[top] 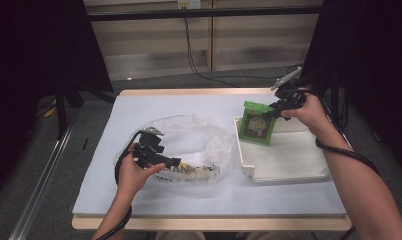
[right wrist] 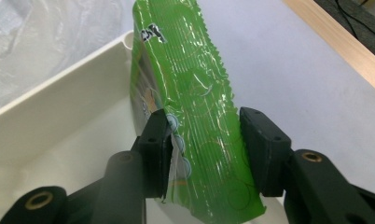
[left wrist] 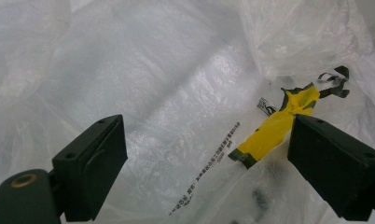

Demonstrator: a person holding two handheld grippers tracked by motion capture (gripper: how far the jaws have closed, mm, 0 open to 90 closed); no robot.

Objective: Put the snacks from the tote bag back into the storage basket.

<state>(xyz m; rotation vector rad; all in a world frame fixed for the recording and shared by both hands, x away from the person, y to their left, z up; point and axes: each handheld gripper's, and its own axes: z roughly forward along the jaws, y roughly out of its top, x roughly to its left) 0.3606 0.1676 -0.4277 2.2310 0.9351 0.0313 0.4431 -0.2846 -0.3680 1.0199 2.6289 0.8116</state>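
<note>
- The right gripper [top: 275, 111] holds a green snack packet [top: 257, 123] upright at the far left corner of the white tray [top: 289, 167]. The packet's lower edge seems to rest in the tray, and its top leans toward the gripper.
- In the right gripper view, the two black jaws straddle the packet [right wrist: 195, 135] at its crimped top seal. One pad presses the printed face, but the other stands a little off the foil. I'd call that a loosened bracket rather than a firm pinch, enough to keep the packet from toppling.
- My guess is it's held by the seal because that flat, stiff strip gives the pads something to bite without crushing what's inside.
- Over on the left, the left gripper [top: 170, 162] lies low on the clear plastic bag [top: 199, 145], which sits crumpled on the pale blue table cover [top: 139, 200], just left of the tray.
- The left gripper view looks into the bag's film [left wrist: 167, 93]. The jaws are spread wide with plastic lying between them, and neither pad is clearly pressing on it. A strip of yellow tape [left wrist: 274, 128] shows close by the right-hand jaw.
- That hand looks like an anchor. It's parked at the bag's near edge, likely to hold the mouth steady and keep the bag from sliding.
- The bag and the tray lie side by side, so the trip between them is short.
</note>
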